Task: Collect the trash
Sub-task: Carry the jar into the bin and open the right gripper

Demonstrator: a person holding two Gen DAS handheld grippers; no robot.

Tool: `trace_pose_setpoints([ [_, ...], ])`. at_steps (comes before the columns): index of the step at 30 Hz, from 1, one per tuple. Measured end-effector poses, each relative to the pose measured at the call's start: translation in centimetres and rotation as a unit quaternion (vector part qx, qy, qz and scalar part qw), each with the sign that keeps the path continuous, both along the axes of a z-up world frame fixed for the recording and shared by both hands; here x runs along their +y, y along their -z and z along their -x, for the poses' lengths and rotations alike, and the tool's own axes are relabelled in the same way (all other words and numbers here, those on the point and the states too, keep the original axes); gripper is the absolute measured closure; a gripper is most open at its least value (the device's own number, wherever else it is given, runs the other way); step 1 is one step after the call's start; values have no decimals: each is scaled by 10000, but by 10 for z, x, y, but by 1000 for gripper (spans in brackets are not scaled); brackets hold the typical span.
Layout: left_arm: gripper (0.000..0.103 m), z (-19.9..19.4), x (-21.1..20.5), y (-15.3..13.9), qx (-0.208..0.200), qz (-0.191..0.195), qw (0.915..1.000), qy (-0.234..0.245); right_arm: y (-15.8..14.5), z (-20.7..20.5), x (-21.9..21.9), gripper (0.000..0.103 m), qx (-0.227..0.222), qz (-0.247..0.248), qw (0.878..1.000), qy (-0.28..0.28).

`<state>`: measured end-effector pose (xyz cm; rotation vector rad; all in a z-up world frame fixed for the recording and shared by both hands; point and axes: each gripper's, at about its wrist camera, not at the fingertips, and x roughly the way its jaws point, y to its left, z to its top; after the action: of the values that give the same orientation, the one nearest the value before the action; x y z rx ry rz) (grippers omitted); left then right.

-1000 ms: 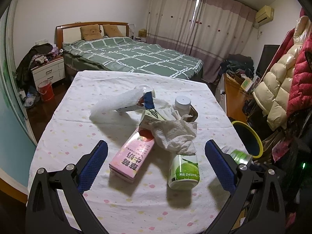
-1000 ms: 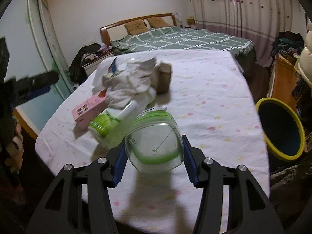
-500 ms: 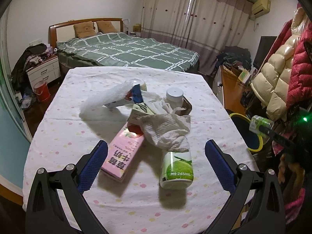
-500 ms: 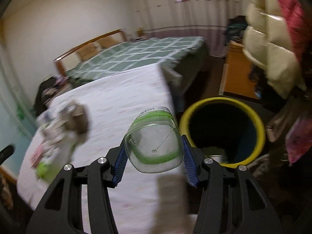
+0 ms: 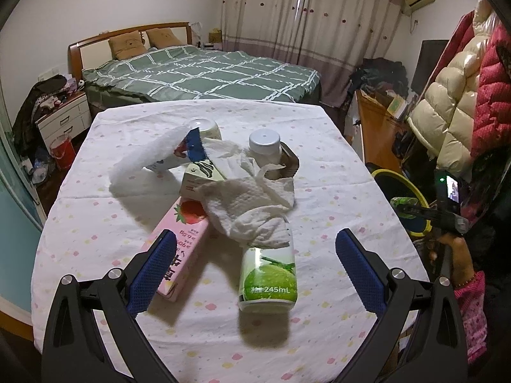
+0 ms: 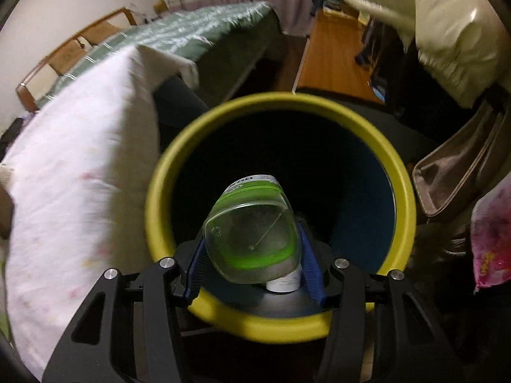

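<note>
Swinging away from the table (image 6: 73, 172) since the earlier frames, the right claw (image 6: 252, 249) now hangs over the mouth of the yellow-rimmed bin (image 6: 405, 198), pinching a clear bottle with a green label (image 6: 252, 239) whose long axis points forward and down into the dark opening. By my reading a release here should drop it inside. The left claw (image 5: 255, 268) is spread wide and empty above the table, with a second green bottle (image 5: 268, 274) between its fingers and pointing away, beside a pink carton (image 5: 182, 242) and a crumpled paper towel (image 5: 249, 210).
</note>
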<state>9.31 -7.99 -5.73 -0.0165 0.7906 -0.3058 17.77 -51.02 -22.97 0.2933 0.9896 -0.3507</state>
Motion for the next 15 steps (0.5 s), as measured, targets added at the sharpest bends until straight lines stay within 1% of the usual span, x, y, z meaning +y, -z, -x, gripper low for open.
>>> trace_pose_setpoints([
  [5,5,-4,-11,4,88,-73,9999,90,17,-8,-11,53,261,34,9996,107],
  [8,5,-7,-16,7,136,-106,9997,157,21,-12,-12,53,357,67,9993,123],
  [11,5,-8,-21,11,176,-141,9995,213,25,-12,-16,53,394,22,9991,129],
  [15,5,-9,-22,12,195,-150,9994,239,22,-12,-14,53,354,38,9993,133],
])
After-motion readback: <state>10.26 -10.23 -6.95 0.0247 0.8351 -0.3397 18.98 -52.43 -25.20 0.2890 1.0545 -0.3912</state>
